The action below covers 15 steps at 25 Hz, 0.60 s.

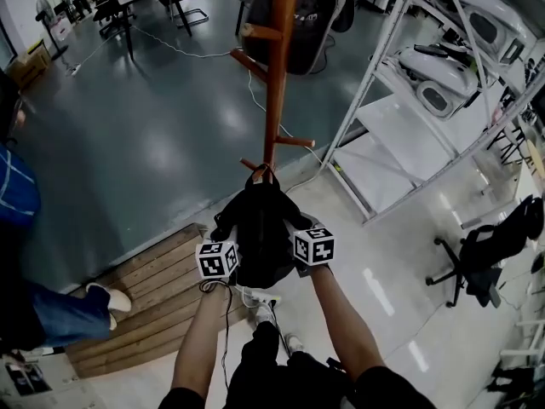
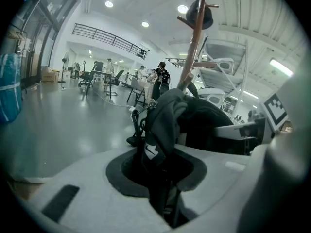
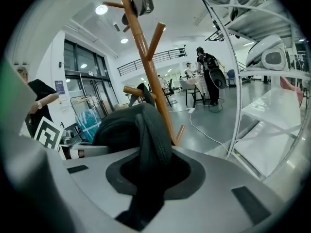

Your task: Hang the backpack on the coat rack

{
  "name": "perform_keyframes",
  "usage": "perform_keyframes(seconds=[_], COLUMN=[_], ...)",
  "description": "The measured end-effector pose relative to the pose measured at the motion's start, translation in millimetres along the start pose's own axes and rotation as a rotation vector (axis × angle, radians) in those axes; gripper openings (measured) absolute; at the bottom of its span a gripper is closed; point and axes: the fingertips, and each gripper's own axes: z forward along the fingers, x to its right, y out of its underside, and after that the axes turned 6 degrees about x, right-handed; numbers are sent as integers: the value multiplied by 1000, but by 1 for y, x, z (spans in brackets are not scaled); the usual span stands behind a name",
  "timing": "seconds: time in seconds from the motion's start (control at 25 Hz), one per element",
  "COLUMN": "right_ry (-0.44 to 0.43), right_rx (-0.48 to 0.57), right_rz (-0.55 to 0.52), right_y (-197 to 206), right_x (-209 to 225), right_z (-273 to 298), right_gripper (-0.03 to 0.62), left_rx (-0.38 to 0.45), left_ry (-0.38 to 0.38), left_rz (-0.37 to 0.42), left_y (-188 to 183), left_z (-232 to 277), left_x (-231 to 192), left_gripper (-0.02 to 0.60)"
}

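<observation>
Currently the carry-to-the-hook step is in hand. The left gripper (image 2: 163,171) and right gripper (image 3: 146,178) are each clamped, jaws partly closed, on a fold of the black backpack (image 1: 262,228). They hold it between them just in front of the wooden coat rack (image 1: 274,83). Its top loop (image 1: 264,175) seems to sit at a low peg (image 1: 252,165), though I cannot tell whether it is hooked. Next, the loop must settle over the peg before either gripper releases.

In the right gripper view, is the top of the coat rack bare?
No, a dark cap hangs at the top of the wooden coat rack.
</observation>
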Motion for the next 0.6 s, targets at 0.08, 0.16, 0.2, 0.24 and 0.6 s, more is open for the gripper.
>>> perform_keyframes(seconds=[0.08,0.16,0.2,0.24,0.6], right_ry=[5,10,11,13,37], right_rx=[-8,-15,-17,-19,-37], right_rz=[4,7,9,11,15], right_y=[2,5,7,8,14], right_x=[3,5,6,7,17], right_z=[4,8,10,12,28], right_gripper=[81,81,81,81,83], left_rx=[-9,-17,-21,-26,-61], left_ry=[-4,-7,-7,-8,-24], left_rz=[1,-1,-3,-5,-1], left_y=[1,4,5,7,13], left_z=[5,9,11,13,32], left_x=[-2,-5,-6,-7,-13], left_gripper=[87,87,87,87,87])
